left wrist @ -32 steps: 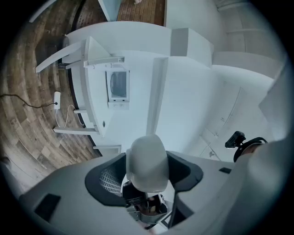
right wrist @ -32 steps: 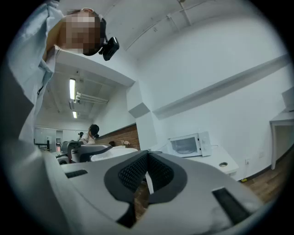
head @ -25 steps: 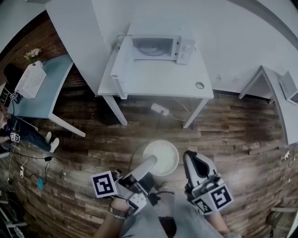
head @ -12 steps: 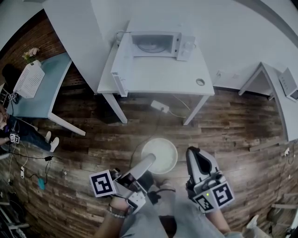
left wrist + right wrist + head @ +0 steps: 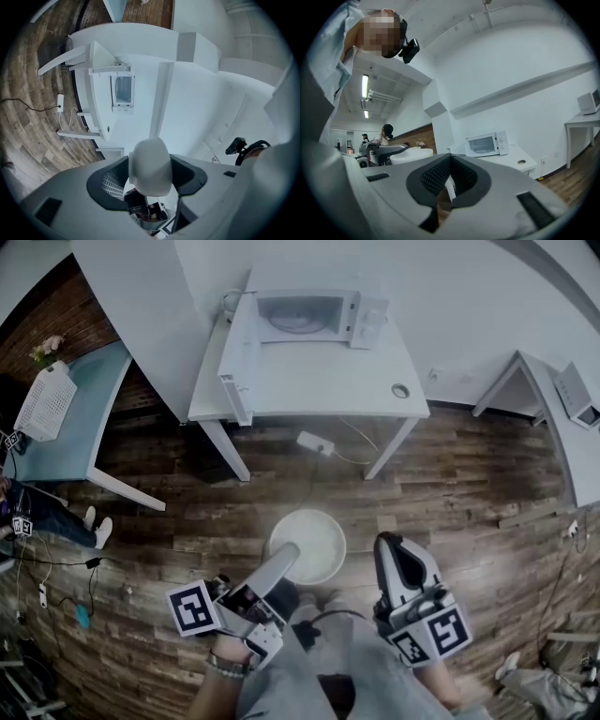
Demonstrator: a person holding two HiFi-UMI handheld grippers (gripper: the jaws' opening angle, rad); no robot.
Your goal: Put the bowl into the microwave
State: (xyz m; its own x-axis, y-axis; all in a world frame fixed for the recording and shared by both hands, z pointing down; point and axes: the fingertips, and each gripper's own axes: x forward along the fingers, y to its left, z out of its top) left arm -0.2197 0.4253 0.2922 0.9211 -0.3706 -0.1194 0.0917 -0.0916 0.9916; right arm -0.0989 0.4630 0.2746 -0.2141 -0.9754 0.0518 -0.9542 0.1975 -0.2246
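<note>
While your left gripper (image 5: pixel 284 561) is clamping the bowl (image 5: pixel 314 535) by its near rim and your right gripper (image 5: pixel 394 549) is hanging shut and empty, the microwave (image 5: pixel 305 317) is sitting straight ahead, well apart.

Soft, even indoor light, slightly dim and bluish, fills every view; ceiling strip lights (image 5: pixel 364 86) glow in the right gripper view. The white bowl (image 5: pixel 314 535) looks washed out and hazy-edged. Fisheye bending curves the floor (image 5: pixel 141 521) at the edges, and black vignetting rings both gripper views.
</note>
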